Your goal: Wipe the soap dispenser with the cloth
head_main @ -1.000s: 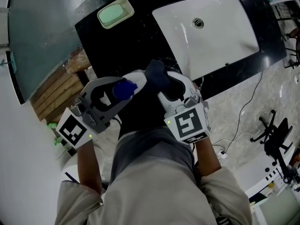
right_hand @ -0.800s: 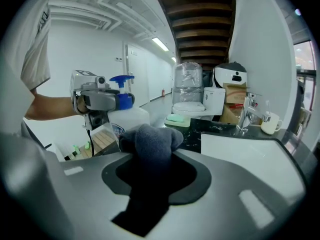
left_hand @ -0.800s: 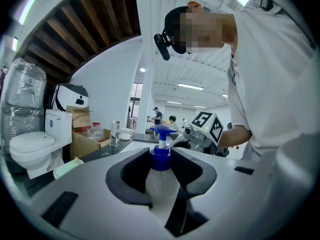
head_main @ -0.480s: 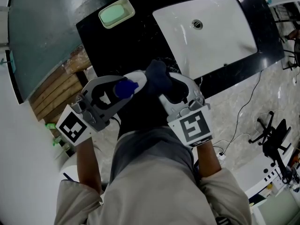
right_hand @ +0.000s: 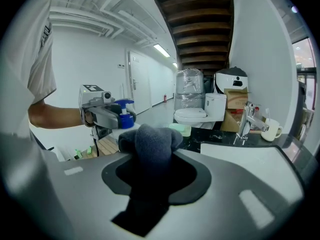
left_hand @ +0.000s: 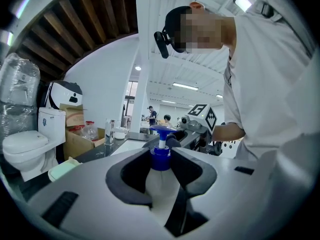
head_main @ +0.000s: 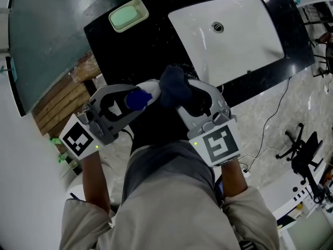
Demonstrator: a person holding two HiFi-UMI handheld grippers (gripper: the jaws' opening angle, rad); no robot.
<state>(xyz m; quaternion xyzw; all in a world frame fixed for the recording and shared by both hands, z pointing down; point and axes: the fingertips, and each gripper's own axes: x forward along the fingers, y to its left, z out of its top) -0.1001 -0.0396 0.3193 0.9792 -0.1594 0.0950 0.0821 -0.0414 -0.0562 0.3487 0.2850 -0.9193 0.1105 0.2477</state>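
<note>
A white soap dispenser (left_hand: 159, 186) with a blue pump top (head_main: 137, 98) sits between the jaws of my left gripper (head_main: 147, 94), which is shut on its body and holds it in the air in front of the person. My right gripper (head_main: 179, 90) is shut on a dark grey cloth (head_main: 172, 83); the bunched cloth (right_hand: 147, 143) sticks out past the jaws and sits against the dispenser's right side. In the right gripper view the dispenser (right_hand: 124, 117) and left gripper show at the left, just beyond the cloth.
A black counter (head_main: 130, 46) carries a white sink (head_main: 229, 35) and a green soap dish (head_main: 128, 14). A tap (right_hand: 246, 118) and a mug (right_hand: 270, 129) stand by the sink. A toilet (right_hand: 197, 115) is behind. Wooden slats (head_main: 65, 100) lie at the left.
My right gripper with the cloth has risen slightly against the dispenser. The left gripper and dispenser stay where they were.
</note>
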